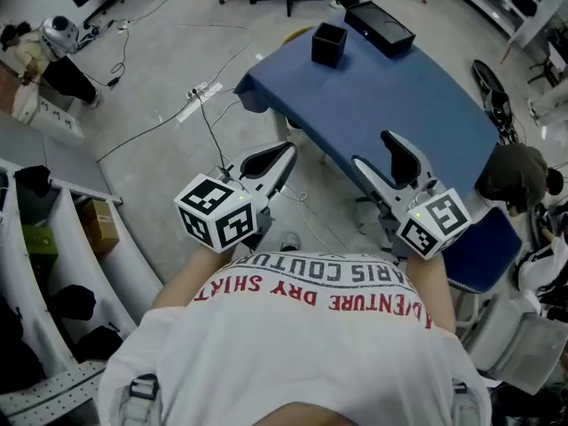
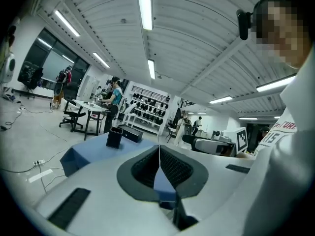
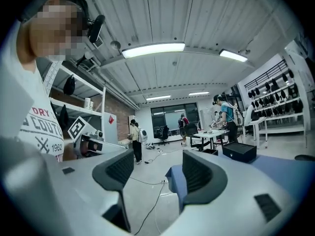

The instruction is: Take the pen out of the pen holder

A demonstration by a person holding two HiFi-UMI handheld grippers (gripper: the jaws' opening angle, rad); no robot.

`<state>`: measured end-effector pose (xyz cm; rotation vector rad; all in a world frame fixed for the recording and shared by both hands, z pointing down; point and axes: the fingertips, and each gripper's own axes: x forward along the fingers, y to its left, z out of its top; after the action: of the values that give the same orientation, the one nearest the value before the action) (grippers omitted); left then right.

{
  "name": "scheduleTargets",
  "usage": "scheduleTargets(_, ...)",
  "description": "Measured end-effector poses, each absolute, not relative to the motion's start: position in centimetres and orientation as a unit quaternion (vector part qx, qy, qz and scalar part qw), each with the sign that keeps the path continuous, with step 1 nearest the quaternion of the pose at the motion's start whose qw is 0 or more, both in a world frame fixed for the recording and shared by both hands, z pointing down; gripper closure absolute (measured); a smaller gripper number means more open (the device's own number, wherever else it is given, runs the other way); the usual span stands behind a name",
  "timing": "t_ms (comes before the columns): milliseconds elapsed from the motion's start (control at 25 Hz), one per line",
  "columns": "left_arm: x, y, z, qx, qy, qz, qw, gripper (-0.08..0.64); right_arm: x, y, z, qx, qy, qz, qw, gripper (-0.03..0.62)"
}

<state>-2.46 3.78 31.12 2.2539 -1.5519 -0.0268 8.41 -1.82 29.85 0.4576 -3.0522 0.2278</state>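
The black square pen holder (image 1: 328, 44) stands near the far edge of the blue table (image 1: 373, 105); from here I see no pen in it. Both grippers are held close to my chest, short of the table's near edge. My left gripper (image 1: 286, 153) is shut, its ribbed pads meeting with nothing between them. In the left gripper view the left gripper (image 2: 159, 154) points toward the pen holder (image 2: 114, 137). My right gripper (image 1: 383, 162) is open and empty. The right gripper view shows the right gripper (image 3: 157, 173) with only bare floor in its wide gap.
A flat black box (image 1: 380, 27) lies on the table beside the holder. A power strip (image 1: 200, 96) and cables lie on the floor left of the table. White shelving (image 1: 53, 264) runs along the left. A blue seat (image 1: 493, 247) stands at right. People work at distant desks.
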Motion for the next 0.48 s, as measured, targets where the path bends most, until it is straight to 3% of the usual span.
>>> scheduleTargets(480, -11.5, -4.2, 33.6, 0.821, -0.527, 0.003, 0.219, 0.529, -0.1, -9.4, 32.2, 0.189, -0.978, 0.075, 0.045, 0.301)
